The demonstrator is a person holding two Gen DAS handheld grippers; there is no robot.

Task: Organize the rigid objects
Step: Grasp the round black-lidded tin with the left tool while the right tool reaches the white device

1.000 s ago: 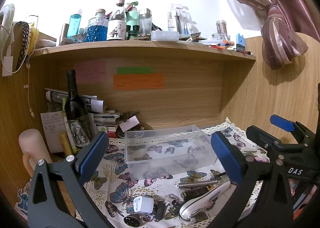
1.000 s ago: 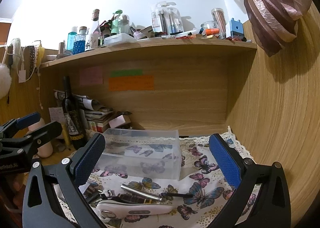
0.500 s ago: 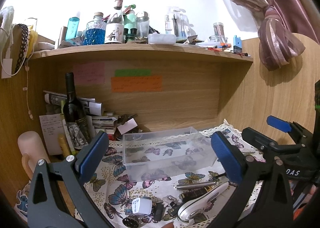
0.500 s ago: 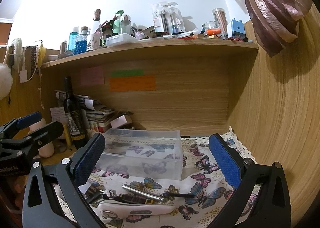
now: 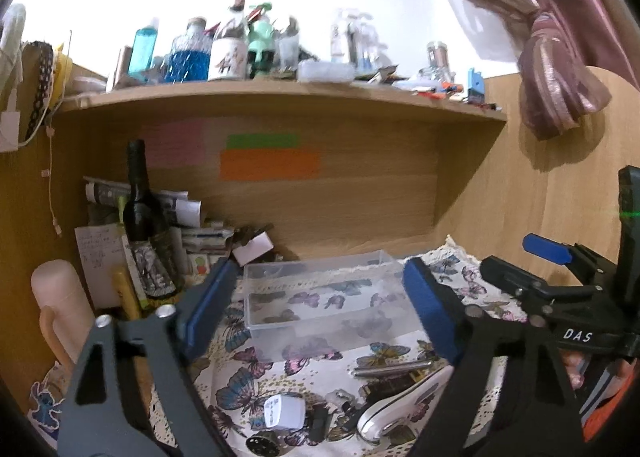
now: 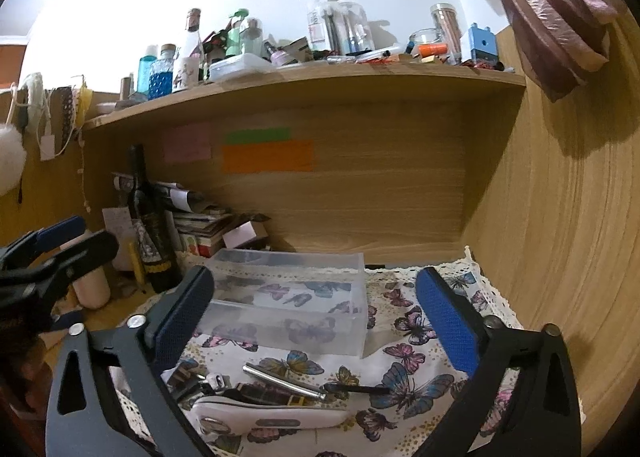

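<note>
A clear plastic bin (image 5: 320, 299) (image 6: 288, 305) stands empty on a butterfly-print cloth (image 6: 404, 361). In front of it lie a white oblong device (image 6: 268, 415) (image 5: 400, 405), a metal rod (image 6: 284, 375) (image 5: 390, 369), a small white charger cube (image 5: 282, 413), a round black part (image 5: 260, 445) and other small dark items. My left gripper (image 5: 318, 315) is open and empty, above the pile. My right gripper (image 6: 314, 315) is open and empty, facing the bin. Each gripper shows in the other's view: the right (image 5: 548, 273), the left (image 6: 60, 253).
A dark wine bottle (image 5: 146, 233), stacked papers (image 5: 176, 209), a pale pink flask (image 5: 62, 301) and a small white box (image 5: 254, 249) crowd the left of the alcove. A wooden shelf (image 6: 304, 77) overhead carries several bottles. A wooden wall (image 6: 560, 217) stands at the right.
Both views have tilted up slightly and drawn back a little; the bin and loose items sit lower in frame. Nothing was grasped or moved.
</note>
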